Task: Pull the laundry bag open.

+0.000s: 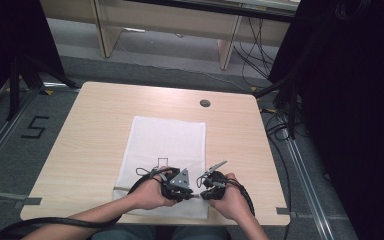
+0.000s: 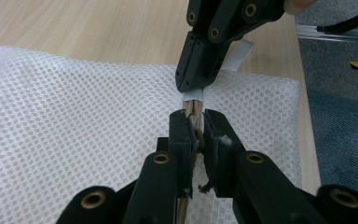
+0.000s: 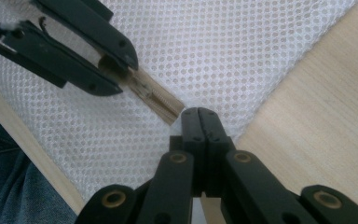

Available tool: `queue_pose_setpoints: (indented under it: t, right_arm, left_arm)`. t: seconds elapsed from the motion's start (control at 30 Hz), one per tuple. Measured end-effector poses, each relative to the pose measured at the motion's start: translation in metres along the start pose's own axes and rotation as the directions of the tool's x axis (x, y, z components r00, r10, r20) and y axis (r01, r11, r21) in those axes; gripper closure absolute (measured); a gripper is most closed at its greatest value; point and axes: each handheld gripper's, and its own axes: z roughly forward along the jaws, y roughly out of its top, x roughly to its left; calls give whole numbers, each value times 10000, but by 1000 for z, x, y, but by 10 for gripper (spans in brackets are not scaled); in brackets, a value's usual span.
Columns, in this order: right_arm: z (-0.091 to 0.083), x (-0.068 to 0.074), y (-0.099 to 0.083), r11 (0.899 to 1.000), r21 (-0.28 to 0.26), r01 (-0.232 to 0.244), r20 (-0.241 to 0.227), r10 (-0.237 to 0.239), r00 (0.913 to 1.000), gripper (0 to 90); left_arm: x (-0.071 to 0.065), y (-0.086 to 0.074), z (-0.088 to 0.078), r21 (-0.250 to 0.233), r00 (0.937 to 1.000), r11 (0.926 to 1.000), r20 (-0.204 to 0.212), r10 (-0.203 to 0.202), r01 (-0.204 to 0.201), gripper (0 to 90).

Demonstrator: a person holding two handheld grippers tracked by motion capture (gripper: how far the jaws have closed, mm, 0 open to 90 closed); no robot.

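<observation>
A white mesh bag (image 1: 167, 140) lies flat on the wooden table (image 1: 95, 130). Both grippers meet over its near edge. My left gripper (image 2: 196, 123) is shut on a narrow beige zipper strip (image 2: 193, 109) that runs along the bag's edge. The strip (image 3: 154, 95) sticks out past the left jaws (image 3: 121, 70). My right gripper (image 3: 199, 114) is shut tight, and its tips sit right at the strip's free end. In the left gripper view a small white bit shows at the right gripper's (image 2: 191, 86) tips; I cannot tell if it is pinched.
A round cable hole (image 1: 205, 103) sits near the table's far edge. A white tag (image 2: 240, 56) lies behind the right gripper. The table's front edge and the person's legs are just below the bag. Cables trail off both grippers.
</observation>
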Motion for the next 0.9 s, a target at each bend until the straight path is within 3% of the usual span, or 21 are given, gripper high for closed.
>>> queue_pose_setpoints:
  t: [0.07, 0.2, 0.7, 0.73, 0.77, 0.9]
  right_arm:
    - [0, -1, 0, 9999, -2, 107, 15, -107, 9999, 900]
    - [0, 0, 0, 10000, 14, 77, 54, -77, 10000, 900]
    - [0, 0, 0, 9999, -9, 145, 32, -145, 9999, 900]
    - [0, 0, 0, 9999, -8, 132, 62, -132, 9999, 900]
    - [0, 0, 0, 9999, 1, 153, 47, -153, 9999, 900]
    - [0, 0, 0, 9999, -14, 167, 42, -167, 9999, 900]
  left_arm:
    - [0, 0, -2, -47, 9999, 9999, 18, -112, 112, 819]
    - [1, 0, -3, 4, 10000, 10000, -6, 97, -97, 819]
    - [0, -3, -6, -110, 9999, 9999, 21, -113, 114, 819]
    - [1, -3, -6, -125, 10000, 9999, -51, 50, -50, 819]
    - [0, -3, -6, -179, 9999, 9997, -36, -152, 152, 819]
    - [0, -4, -6, -198, 9999, 9997, -27, -125, 125, 819]
